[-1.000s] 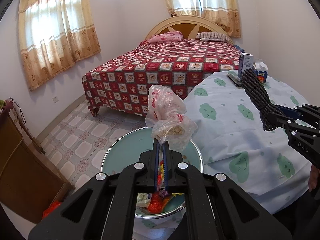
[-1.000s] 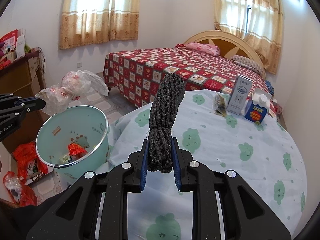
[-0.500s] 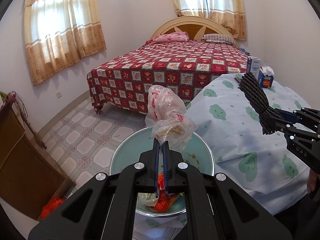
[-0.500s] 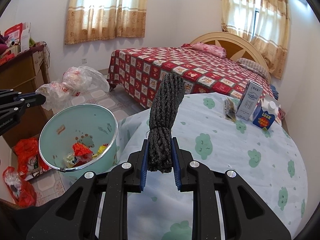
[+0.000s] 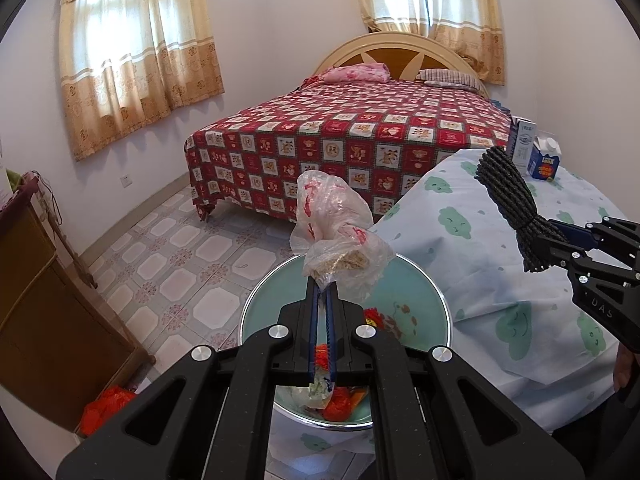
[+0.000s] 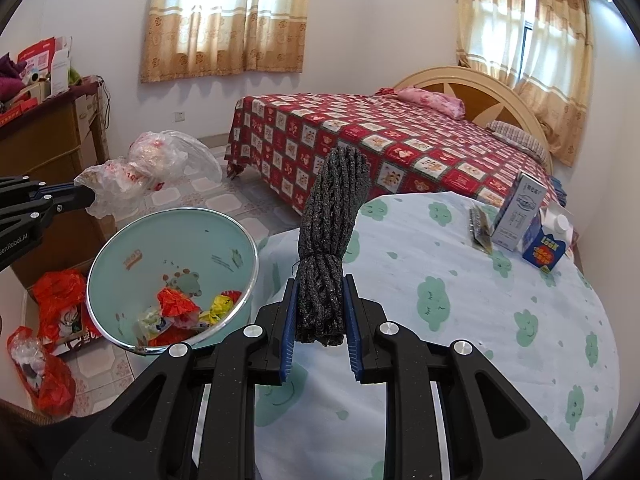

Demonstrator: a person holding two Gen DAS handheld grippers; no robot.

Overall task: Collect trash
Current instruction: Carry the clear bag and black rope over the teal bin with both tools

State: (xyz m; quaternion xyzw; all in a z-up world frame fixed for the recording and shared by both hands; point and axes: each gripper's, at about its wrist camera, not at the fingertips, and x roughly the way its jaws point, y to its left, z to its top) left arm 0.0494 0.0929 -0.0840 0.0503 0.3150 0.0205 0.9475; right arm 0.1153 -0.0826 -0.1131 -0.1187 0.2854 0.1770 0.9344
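The left tool (image 5: 323,300) is clamped on the neck of a clear plastic bag (image 5: 336,232); its blue pads are nearly together with only the thin film between them. The bag stands out ahead of the fingertips, crumpled, with red print and a pale crumbly mass inside. Directly below and just ahead of this tool sits the mint-green trash bin (image 5: 436,304), its mouth open upward. The bag hangs above the near part of the bin's rim, not touching it. Inside the bin lie red, yellow and white wrappers (image 6: 176,304).

The right tool (image 6: 320,316) grips a bundle of dark rope (image 6: 332,220) by its lower end. The bundle is held upright between the blue pads, which stand apart by the width of the bundle, and it projects forward past the fingertips. Under and ahead of this tool lies the round bench (image 6: 480,320), covered in a pale blue cloth with green cloud figures. The bin stands to the left of the right tool, just beside the edge of the bench.

At the far side of the bench, to the right of the rope, stand a white carton (image 6: 520,212) and a blue carton (image 6: 546,246), touching or nearly so; a flat dark packet (image 6: 480,228) lies just left of them. Beyond the bench is a bed (image 6: 380,136) with a red patterned cover. Red bags (image 6: 52,300) lie on the floor to the left of the bin.
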